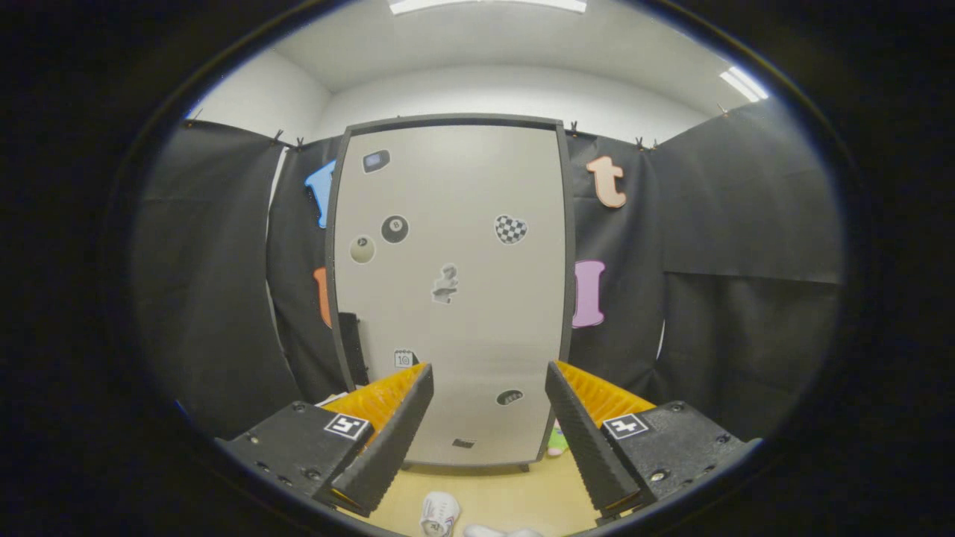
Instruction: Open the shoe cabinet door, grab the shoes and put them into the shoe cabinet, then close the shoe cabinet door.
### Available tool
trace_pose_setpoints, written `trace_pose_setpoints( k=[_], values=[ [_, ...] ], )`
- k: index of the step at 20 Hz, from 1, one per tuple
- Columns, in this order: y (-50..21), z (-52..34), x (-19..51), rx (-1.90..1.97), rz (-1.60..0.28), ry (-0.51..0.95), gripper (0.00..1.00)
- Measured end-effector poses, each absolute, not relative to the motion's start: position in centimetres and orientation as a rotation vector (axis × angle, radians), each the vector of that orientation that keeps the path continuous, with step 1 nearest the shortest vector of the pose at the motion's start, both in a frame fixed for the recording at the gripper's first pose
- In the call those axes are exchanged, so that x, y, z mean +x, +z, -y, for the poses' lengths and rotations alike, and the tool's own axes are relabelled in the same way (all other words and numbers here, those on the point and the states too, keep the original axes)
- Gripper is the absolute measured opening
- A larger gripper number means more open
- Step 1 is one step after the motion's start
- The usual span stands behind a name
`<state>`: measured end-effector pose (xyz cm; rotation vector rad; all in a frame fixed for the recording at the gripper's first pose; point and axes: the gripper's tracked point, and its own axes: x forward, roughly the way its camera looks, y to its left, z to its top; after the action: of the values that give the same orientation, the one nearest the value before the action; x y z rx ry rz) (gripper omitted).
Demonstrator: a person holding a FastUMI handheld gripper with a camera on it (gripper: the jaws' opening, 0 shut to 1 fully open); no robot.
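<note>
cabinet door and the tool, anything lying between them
The open tool faces the closed cabinet door. Only bare floor lies between; a white shoe rests between the fingers.

The right finger (589,436) is hiding most of a small pink-and-green object (556,440) by the shoe cabinet's (448,283) foot. A second white shoe (501,532) is being cut off below, and the stickers (445,284) are looking too small to make out.

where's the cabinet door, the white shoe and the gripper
cabinet door (477,298): gripper view, on its bare front panel, shut.
white shoe (439,513): gripper view, on its upper, floor between the fingers.
gripper (489,388): gripper view, midway between its open fingertips.
</note>
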<state>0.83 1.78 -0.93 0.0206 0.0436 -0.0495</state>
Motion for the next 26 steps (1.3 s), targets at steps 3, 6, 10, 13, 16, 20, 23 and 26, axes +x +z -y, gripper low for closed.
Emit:
trace_pose_setpoints(
  k=[3, 6, 10, 13, 16, 20, 23, 26],
  values=[
    [-1.6, -3.7, 2.1, 0.028, -0.052, -0.031, 0.99],
    [-2.2, -6.8, 4.0, 0.023, -0.052, -0.009, 0.99],
    [-3.0, -12.7, 7.5, 0.022, -0.044, 0.054, 0.98],
    [-4.1, -16.6, 10.4, 0.037, -0.054, 0.088, 0.98],
    [-5.4, -19.0, 13.7, 0.041, -0.076, 0.093, 0.96],
    [-7.4, -20.9, 17.4, 0.061, -0.132, 0.097, 0.93],
    [-7.9, -21.0, 18.9, 0.058, -0.138, 0.08, 0.81],
    [-8.1, -21.0, 19.7, 0.068, -0.142, 0.074, 0.68]
  ],
)
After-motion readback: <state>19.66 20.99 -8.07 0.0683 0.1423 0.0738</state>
